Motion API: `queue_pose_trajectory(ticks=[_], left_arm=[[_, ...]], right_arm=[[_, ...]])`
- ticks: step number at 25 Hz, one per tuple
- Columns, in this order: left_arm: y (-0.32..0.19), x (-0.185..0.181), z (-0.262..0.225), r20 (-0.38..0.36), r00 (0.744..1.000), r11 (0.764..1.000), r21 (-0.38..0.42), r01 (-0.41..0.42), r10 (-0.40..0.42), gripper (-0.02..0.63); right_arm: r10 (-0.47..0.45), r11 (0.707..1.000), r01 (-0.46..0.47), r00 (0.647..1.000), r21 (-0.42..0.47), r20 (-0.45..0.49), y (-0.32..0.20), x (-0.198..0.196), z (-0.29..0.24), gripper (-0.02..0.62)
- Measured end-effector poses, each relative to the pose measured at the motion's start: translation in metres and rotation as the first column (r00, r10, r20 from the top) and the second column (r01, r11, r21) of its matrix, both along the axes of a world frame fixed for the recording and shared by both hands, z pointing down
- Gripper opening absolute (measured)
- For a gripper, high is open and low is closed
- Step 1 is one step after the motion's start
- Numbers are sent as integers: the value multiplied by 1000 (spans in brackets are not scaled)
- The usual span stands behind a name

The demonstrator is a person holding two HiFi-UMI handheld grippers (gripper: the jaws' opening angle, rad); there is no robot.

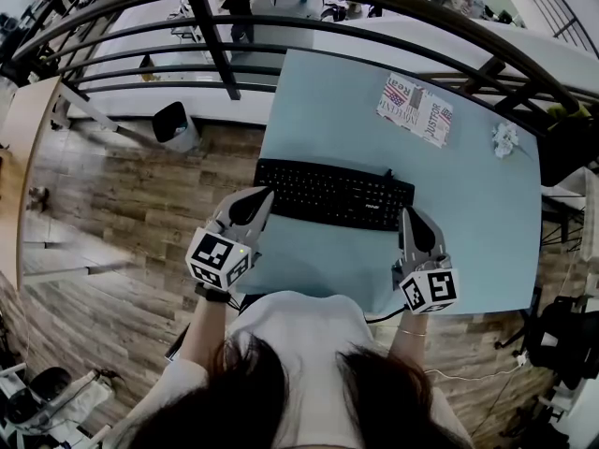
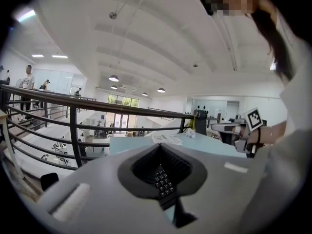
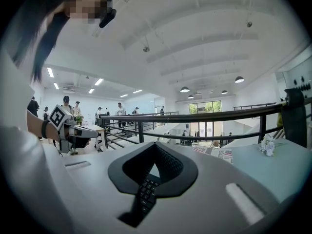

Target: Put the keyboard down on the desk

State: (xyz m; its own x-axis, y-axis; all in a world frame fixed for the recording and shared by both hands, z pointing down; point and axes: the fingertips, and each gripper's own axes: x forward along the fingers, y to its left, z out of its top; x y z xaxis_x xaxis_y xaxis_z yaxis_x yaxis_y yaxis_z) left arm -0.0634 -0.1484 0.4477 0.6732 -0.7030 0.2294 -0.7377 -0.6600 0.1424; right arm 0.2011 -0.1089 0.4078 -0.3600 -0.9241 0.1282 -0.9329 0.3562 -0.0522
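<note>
A: Head view: keyboard (image 1: 332, 195) lies crosswise over near part of desk (image 1: 468, 223). Its L end sits at the left claw (image 1: 260, 202), R end at the right claw (image 1: 409, 219). Resting on desk or just above it? Can't tell from overhead.

B: Claw state? Tips are hard to read from above, housings in the way.

A: Agreed, so I used the gripper views. Left gripper view: jaws clenched, strip of black keys pinched in the dark opening betw. them. Right gripper view: same, keys run down the slot. Both clenched on keyboard, one per end.

B: Do those views settle desk contact?

A: No. Each claw's own housing fills the lower half, so the keyboard body is cut off. They do show the opposite claw side-on, which head view doesn't.

B: Rest of desk?

A: Only head view gives the layout. Printed leaflet (image 1: 415, 110) on far side, crumpled white scrap (image 1: 505, 138) near far R edge, both well apart from keyboard. Print too small to read.
</note>
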Motion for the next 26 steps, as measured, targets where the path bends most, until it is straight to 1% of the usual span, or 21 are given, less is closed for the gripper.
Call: queue_pose_trajectory(ticks=[15,26], left_arm=[[2,2,0,19,1000,1000,8,-4,4,57],[2,-1,0,21,1000,1000,-2,10,-10,57]], right_arm=[[-6,1000,6,1000,-3,5,4,2,2,2],[1,1000,-1,1000,-7,5,4,2,-2,2]])
